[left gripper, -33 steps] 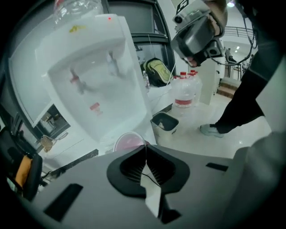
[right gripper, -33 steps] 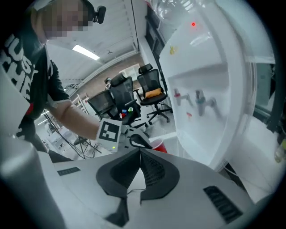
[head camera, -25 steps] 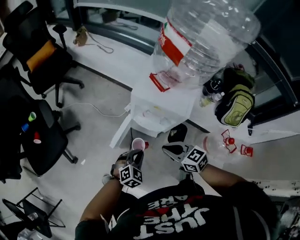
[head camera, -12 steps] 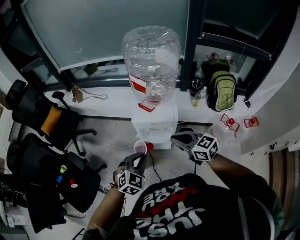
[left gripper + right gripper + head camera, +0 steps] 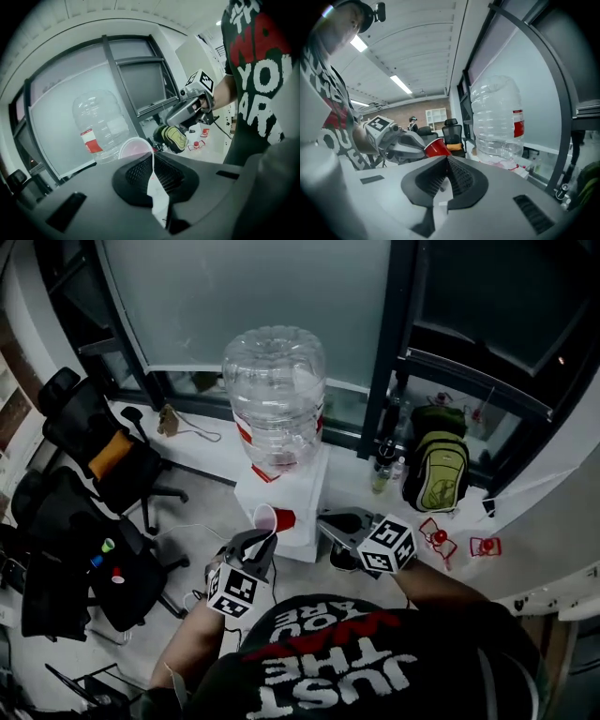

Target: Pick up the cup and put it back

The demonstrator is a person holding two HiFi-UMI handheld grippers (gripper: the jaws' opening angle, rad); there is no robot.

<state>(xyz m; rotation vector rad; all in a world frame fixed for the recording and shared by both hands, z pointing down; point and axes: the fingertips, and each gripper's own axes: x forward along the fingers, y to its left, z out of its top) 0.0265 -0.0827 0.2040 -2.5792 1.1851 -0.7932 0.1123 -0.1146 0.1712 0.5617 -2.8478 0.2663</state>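
At the centre of the head view, the left gripper (image 5: 266, 538) had its jaws pressed together on the rim wall of the red cup (image 5: 277, 518), so the cup lay on its side beyond the jaw tips, with its pale mouth toward the left of the frame. A pinch on that thin wall probably suited a light, empty cup. In the left gripper view the inside of the cup (image 5: 135, 149) sat just above the closed pads, with only the wall between them. The right gripper (image 5: 328, 521), just right of centre, had its jaws closed on nothing, as its own view confirmed. It seemed to be keeping out of the way rather than helping. The cup hung in the air in front of the white water dispenser (image 5: 300, 488), and I could not tell whether it was touching it.

Where the cup belonged was not clear. The dispenser's front edge lay directly behind the cup, with the big clear bottle (image 5: 275, 390) above it, so any forward push risked a knock. Black office chairs (image 5: 103, 451) crowded the left of the frame. A green backpack (image 5: 433, 470) sat at the right, with small red pieces (image 5: 436, 538) below it. The freest room seemed to be the bare floor (image 5: 192, 507) left of the dispenser.
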